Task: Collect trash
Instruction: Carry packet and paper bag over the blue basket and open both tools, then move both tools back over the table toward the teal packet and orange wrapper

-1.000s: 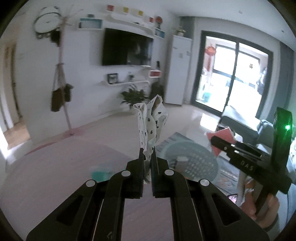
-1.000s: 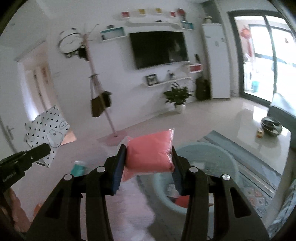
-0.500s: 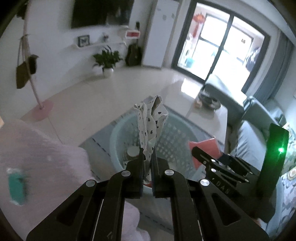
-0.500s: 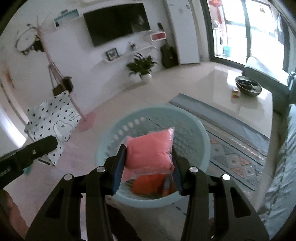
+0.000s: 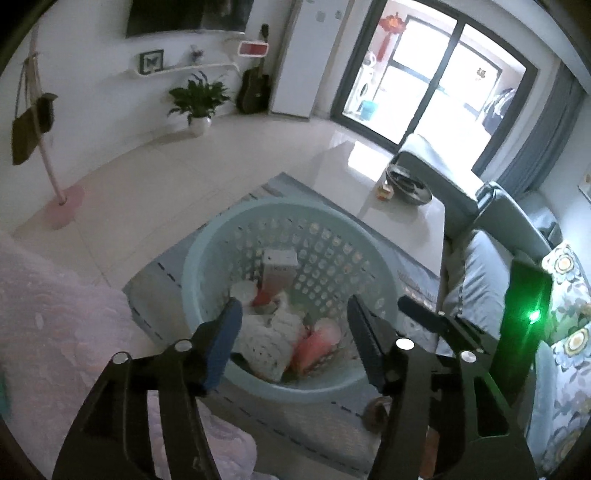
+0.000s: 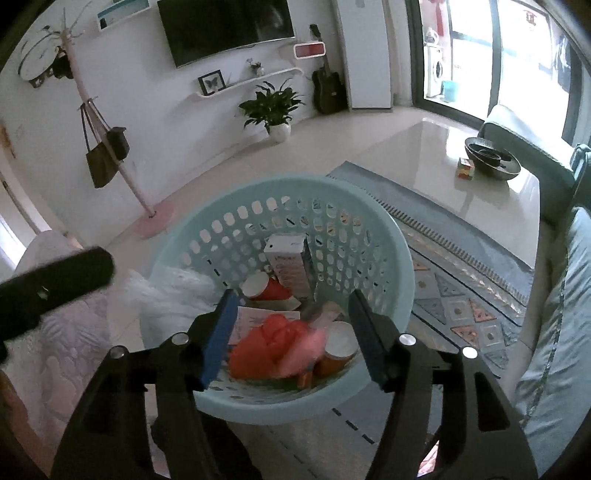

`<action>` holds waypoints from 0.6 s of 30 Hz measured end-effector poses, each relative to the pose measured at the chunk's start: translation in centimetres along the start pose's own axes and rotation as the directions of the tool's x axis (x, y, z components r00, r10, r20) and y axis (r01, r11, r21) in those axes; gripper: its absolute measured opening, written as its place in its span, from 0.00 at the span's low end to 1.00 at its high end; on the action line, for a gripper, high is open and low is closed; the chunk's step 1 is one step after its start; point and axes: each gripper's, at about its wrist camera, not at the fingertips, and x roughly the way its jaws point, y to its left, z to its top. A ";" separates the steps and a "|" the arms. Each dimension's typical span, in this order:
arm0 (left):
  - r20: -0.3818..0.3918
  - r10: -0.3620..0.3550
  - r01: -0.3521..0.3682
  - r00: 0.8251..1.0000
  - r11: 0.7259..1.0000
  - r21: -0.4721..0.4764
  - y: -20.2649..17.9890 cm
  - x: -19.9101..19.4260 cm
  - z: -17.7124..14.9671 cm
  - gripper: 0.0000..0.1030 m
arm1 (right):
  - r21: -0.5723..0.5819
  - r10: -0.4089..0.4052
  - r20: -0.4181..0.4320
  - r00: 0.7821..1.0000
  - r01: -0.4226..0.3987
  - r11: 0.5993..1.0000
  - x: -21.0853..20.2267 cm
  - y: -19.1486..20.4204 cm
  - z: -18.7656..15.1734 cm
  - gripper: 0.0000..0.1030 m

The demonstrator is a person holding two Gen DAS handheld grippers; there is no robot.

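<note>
Hovering spread and empty, left gripper [image 5: 293,332] and right gripper [image 6: 290,325] have just opened over the pale-blue perforated plastic basket [image 6: 373,214]; both loads deposited.

A dark television [image 6: 225,29] hangs upper centre on a white wall. Daylight enters the glass doors [image 5: 436,77] upper right; pale floor below.

The left gripper [image 5: 295,325] points down at a slant, and its two fingers have just been opening, so now they stand wide apart with nothing held between them. The right gripper [image 6: 290,319] tips down the same way, and its fingers have just been opening too, with no thing pinched by the pads. In the left wrist view, the right gripper shows at the right side, close by.
</note>
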 end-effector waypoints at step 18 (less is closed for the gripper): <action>0.226 0.044 -0.038 0.973 0.999 -0.031 1.3 -15.1 -3.4 0.69 | -0.162 0.157 0.135 0.978 -0.135 0.977 -9.5 7.8 0.5 0.57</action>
